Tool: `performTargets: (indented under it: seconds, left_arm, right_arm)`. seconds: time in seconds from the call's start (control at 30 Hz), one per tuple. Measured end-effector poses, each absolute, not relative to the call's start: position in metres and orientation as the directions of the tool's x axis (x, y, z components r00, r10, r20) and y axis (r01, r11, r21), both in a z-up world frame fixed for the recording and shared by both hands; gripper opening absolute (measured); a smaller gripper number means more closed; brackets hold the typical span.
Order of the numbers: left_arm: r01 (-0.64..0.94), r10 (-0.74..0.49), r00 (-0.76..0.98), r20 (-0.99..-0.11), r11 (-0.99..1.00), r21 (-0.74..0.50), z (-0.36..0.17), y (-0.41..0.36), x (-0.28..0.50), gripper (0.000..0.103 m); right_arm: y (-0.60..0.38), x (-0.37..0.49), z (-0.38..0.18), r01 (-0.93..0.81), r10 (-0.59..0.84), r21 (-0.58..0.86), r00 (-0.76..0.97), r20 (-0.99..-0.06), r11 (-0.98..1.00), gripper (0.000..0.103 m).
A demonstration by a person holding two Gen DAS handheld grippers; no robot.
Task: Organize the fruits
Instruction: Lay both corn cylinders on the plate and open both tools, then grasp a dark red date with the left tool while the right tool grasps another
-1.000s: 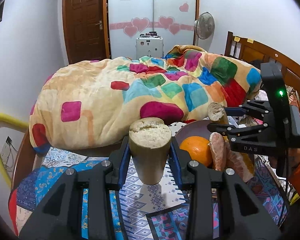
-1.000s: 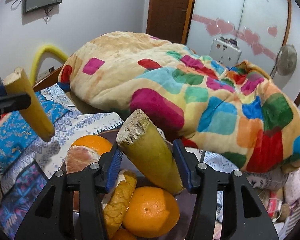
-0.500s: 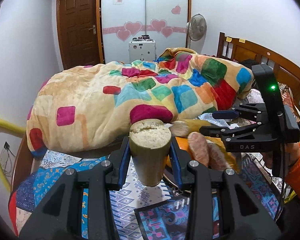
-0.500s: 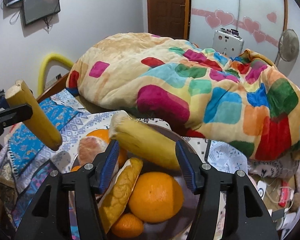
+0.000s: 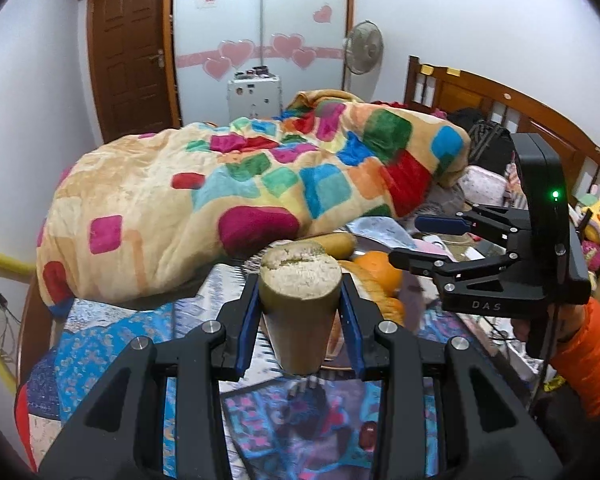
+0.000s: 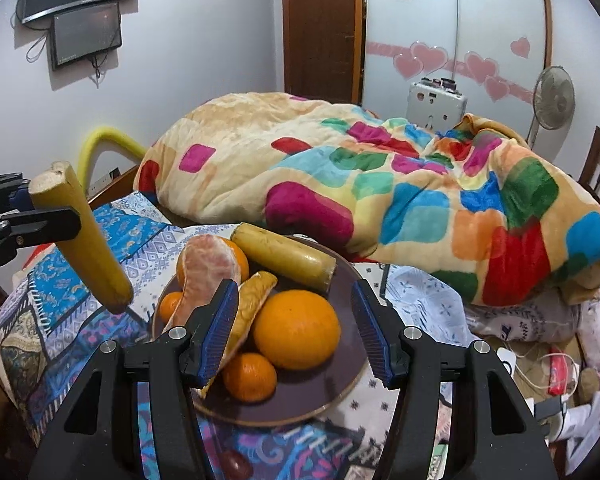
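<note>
- Bed — wooden frame, covered by patterned blue-and-white sheets.
- Quilt — bunched in a heap on the bed, multicoloured squares, just behind the plate.
- Plate — dark, round, resting on the sheets.
- Loose clutter on the bed to the plate's right; items too small to identify.

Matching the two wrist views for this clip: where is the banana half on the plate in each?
Left wrist: banana half at centre, mostly hidden behind the held half.
Right wrist: centre, lying across the plate's far rim, behind the big orange.
Shared landmark: the patchwork quilt.
</note>
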State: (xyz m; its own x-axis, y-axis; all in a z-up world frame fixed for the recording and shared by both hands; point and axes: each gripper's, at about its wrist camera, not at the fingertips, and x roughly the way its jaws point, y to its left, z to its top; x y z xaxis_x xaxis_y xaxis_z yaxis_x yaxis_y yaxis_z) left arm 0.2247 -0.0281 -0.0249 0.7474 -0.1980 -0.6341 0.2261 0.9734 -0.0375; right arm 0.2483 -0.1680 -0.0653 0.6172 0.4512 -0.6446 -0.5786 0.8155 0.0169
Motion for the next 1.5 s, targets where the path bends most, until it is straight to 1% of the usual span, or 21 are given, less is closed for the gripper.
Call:
performTargets:
  seconds: [0.17, 0.3, 0.4, 0.57, 0.63, 0.67, 0.7, 0.8, 1.1, 1.13, 1.23, 1.27, 1.5]
  left_arm:
    - [0.274, -0.246, 0.694, -0.677, 0.959, -0.068, -0.035, -0.049, 0.235, 0.037]
    - [0.288, -0.243, 0.651, -0.719, 0.956, -0.062, -0.053, -0.068, 0.255, 0.037]
    - [0.276, -0.245, 0.646, -0.723, 0.958, -0.077, -0.059, -0.073, 0.27, 0.037]
    - [0.245, -0.201, 0.682, -0.703, 0.969, -0.039, -0.061, -0.079, 0.281, 0.038]
    - [0.241, -0.196, 0.691, -0.696, 0.97, -0.035, -0.061, -0.079, 0.282, 0.044]
    - [0.236, -0.191, 0.701, -0.687, 0.971, -0.03, -0.06, -0.078, 0.28, 0.051]
    - [0.226, -0.182, 0.72, -0.67, 0.974, -0.021, -0.058, -0.076, 0.277, 0.056]
    - [0.225, -0.177, 0.749, -0.638, 0.974, -0.006, -0.051, -0.074, 0.266, 0.059]
    - [0.198, -0.166, 0.784, -0.598, 0.98, -0.013, -0.039, -0.06, 0.219, 0.062]
    - [0.195, -0.166, 0.787, -0.594, 0.981, -0.016, -0.039, -0.058, 0.214, 0.062]
    - [0.181, -0.177, 0.794, -0.582, 0.982, -0.051, -0.036, -0.05, 0.195, 0.064]
    - [0.18, -0.179, 0.794, -0.581, 0.982, -0.057, -0.036, -0.049, 0.19, 0.064]
    - [0.165, -0.17, 0.779, -0.603, 0.984, -0.064, -0.042, -0.046, 0.162, 0.066]
  right_arm:
    - [-0.178, 0.242, -0.066, -0.571, 0.452, 0.015, 0.633, -0.628, 0.821, 0.055]
    - [-0.185, 0.242, -0.07, -0.567, 0.455, 0.023, 0.637, -0.622, 0.824, 0.055]
    - [-0.188, 0.243, -0.073, -0.567, 0.461, 0.029, 0.637, -0.618, 0.823, 0.055]
    - [-0.188, 0.243, -0.08, -0.565, 0.455, 0.023, 0.639, -0.62, 0.825, 0.055]
    - [-0.188, 0.241, -0.081, -0.565, 0.452, 0.017, 0.641, -0.621, 0.825, 0.055]
    - [-0.188, 0.24, -0.081, -0.564, 0.45, 0.016, 0.641, -0.621, 0.825, 0.055]
    - [-0.188, 0.238, -0.08, -0.565, 0.449, 0.014, 0.642, -0.622, 0.825, 0.055]
    - [-0.186, 0.231, -0.077, -0.565, 0.449, 0.008, 0.646, -0.617, 0.825, 0.055]
    - [-0.178, 0.189, -0.061, -0.572, 0.458, -0.003, 0.659, -0.597, 0.82, 0.055]
    - [-0.178, 0.183, -0.06, -0.572, 0.455, -0.007, 0.661, -0.597, 0.82, 0.056]
    - [-0.179, 0.167, -0.057, -0.565, 0.455, -0.005, 0.668, -0.589, 0.825, 0.065]
    - [-0.179, 0.163, -0.057, -0.564, 0.456, -0.001, 0.669, -0.587, 0.826, 0.066]
    - [-0.185, 0.139, -0.07, -0.545, 0.446, 0.024, 0.659, -0.606, 0.838, 0.066]
